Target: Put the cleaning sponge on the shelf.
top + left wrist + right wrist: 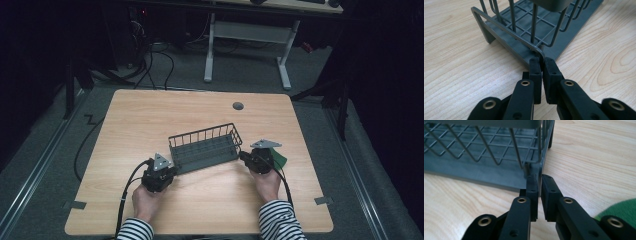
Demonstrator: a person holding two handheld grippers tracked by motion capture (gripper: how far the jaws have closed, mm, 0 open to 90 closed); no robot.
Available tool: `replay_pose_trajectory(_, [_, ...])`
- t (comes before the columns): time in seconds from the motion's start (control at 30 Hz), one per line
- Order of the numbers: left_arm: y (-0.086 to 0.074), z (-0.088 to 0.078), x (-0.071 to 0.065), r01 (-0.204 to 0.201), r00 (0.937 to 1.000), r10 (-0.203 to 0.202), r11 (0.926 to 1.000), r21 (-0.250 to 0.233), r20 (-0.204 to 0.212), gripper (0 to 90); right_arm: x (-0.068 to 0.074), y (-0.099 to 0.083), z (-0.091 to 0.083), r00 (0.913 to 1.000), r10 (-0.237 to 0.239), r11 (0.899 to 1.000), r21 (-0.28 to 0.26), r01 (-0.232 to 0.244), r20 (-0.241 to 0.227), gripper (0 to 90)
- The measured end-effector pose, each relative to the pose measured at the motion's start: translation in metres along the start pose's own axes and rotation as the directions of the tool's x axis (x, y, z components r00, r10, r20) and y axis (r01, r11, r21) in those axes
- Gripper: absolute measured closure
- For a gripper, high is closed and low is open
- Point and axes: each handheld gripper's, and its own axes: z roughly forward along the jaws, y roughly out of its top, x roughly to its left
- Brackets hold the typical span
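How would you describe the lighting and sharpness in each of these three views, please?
High view: the table is evenly lit with dark surroundings and soft detail. Left gripper view: bright and even, the wire basket crisp, the jaws nearest the lens slightly soft. Right gripper view: equally bright, with the basket's top rim blurred and the green thing at the edge out of focus.

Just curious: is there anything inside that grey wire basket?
The basket looks empty: through its wires show a bare grid floor and the flat base. Near corners are partly hidden by the left tongs and right tongs pinching them.
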Motion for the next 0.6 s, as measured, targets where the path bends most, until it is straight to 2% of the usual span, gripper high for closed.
replay_pose_trajectory(0.3, [0.001, 0.001, -0.001, 0.0, 0.9999, 0.0, 1.0, 0.001, 0.013, 86.3, -0.001, 0.005, 0.005, 0.9999, 0.002, 1.0, 0.02, -0.002, 0.016, 86.6])
replay_pose_trajectory(0.4, [0.002, 0.003, -0.005, -0.013, 0.9998, 0.013, 0.9999, 0.0, 0.017, 86.3, -0.004, 0.0, -0.002, 0.9997, 0.003, 1.0, 0.022, -0.003, 0.023, 86.7])
replay_pose_trajectory(0.6, [0.005, 0.007, -0.017, -0.032, 0.9982, 0.032, 0.9995, 0.006, 0.051, 86.1, -0.01, -0.009, -0.014, 0.9994, 0.009, 1.0, 0.021, -0.009, 0.034, 86.6])
